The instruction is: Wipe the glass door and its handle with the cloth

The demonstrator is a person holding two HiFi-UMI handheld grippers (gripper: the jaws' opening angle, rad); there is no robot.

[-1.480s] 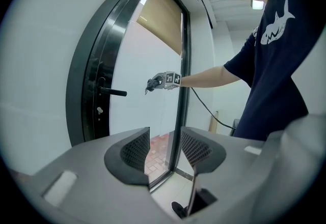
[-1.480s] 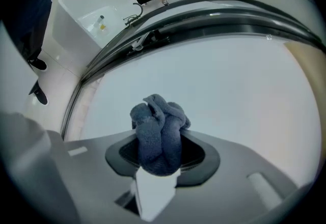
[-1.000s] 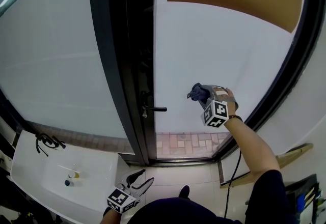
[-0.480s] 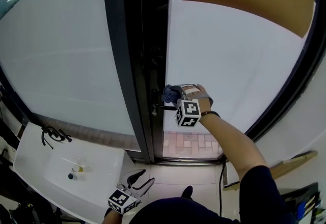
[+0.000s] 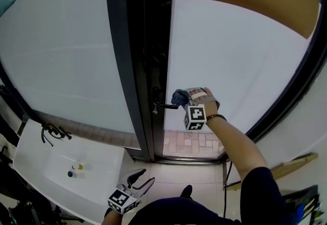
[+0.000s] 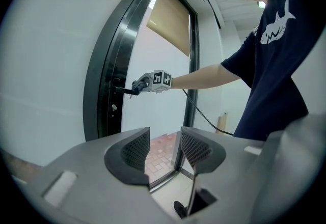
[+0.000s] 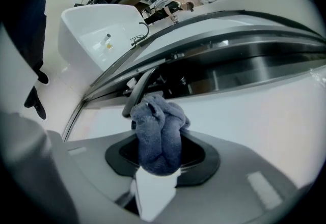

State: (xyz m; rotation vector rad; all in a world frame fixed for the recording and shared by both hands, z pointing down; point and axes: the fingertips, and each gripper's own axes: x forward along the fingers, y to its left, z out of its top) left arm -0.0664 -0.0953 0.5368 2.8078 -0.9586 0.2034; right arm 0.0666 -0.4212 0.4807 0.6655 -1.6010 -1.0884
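Where the cloth (image 7: pixel 159 139) sits: bunched in the right claw (image 5: pixel 182 97), clamped tight, pressed at the tip of the handle (image 5: pixel 166 106).
Cloth feel: soft, light, squashy; best held by the wad's middle.
Lever: thin, rigid.
Glass door (image 5: pixel 240 55): smooth, likely slippery.
Left claw (image 6: pixel 162 149): jaws apart, nothing between.

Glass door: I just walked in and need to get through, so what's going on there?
A person with a gripper in each hand is cleaning it. The right gripper is shut on a bunched blue cloth and holds it at the free end of the black lever handle, apparently touching it, beside the frosted glass door. The left gripper hangs low at the person's side, jaws apart and empty.
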